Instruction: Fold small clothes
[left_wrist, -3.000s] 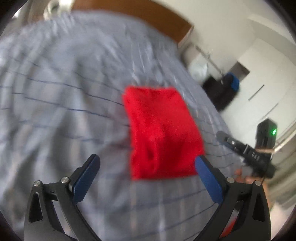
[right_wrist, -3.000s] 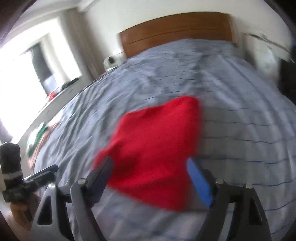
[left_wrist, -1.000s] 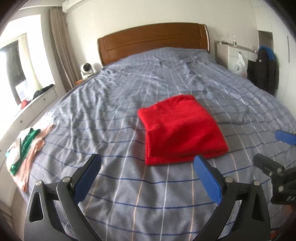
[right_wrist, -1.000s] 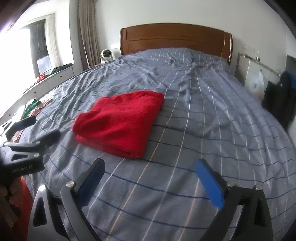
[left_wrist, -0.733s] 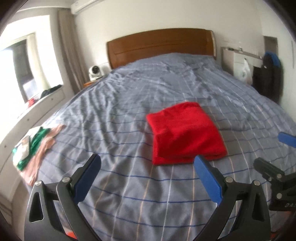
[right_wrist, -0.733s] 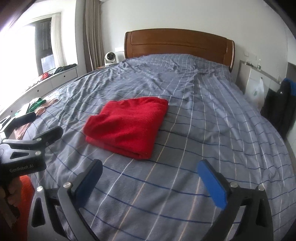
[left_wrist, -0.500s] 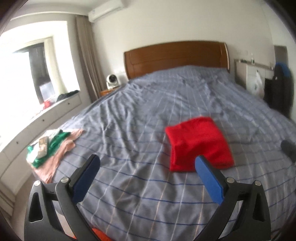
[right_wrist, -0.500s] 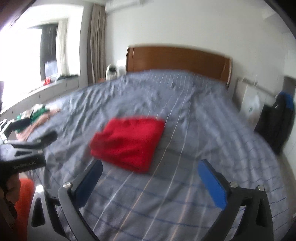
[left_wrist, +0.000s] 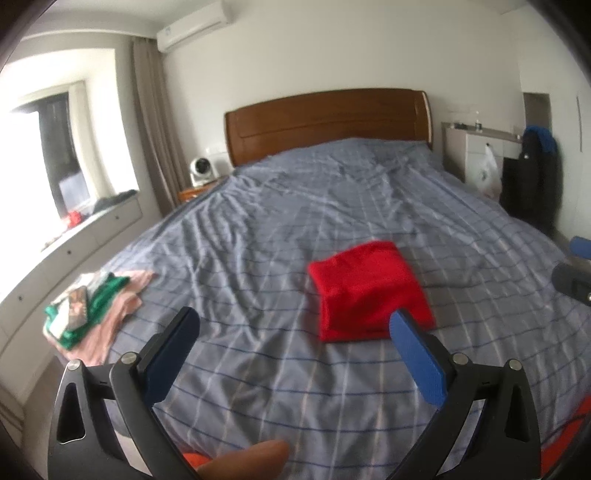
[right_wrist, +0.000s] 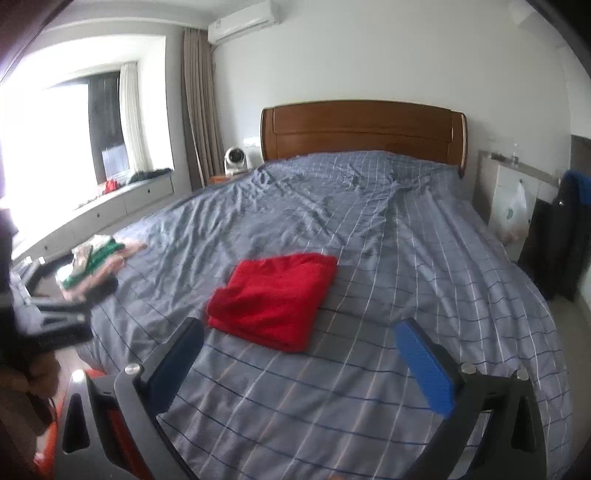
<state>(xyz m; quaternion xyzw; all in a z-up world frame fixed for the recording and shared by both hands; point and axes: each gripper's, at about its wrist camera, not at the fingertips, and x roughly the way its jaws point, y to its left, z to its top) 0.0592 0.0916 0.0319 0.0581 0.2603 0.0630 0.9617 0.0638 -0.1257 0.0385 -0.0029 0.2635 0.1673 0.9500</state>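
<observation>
A folded red garment (left_wrist: 369, 290) lies flat on the grey-blue checked bed cover (left_wrist: 258, 258); it also shows in the right wrist view (right_wrist: 275, 299). My left gripper (left_wrist: 295, 332) is open and empty, held back above the bed's near edge, well short of the garment. My right gripper (right_wrist: 301, 338) is open and empty, also back from the garment. The left gripper's body shows at the left edge of the right wrist view (right_wrist: 51, 314).
A small pile of green, white and pink clothes (left_wrist: 88, 310) lies at the bed's left edge, also in the right wrist view (right_wrist: 99, 258). A wooden headboard (left_wrist: 325, 122) is at the far end. A window bench (right_wrist: 110, 206) runs along the left. A dark jacket (right_wrist: 565, 229) hangs at the right.
Both grippers have pulled back and up from the folded red garment, which stays on the bed. The views now take in the whole room and the clothes pile at the left.
</observation>
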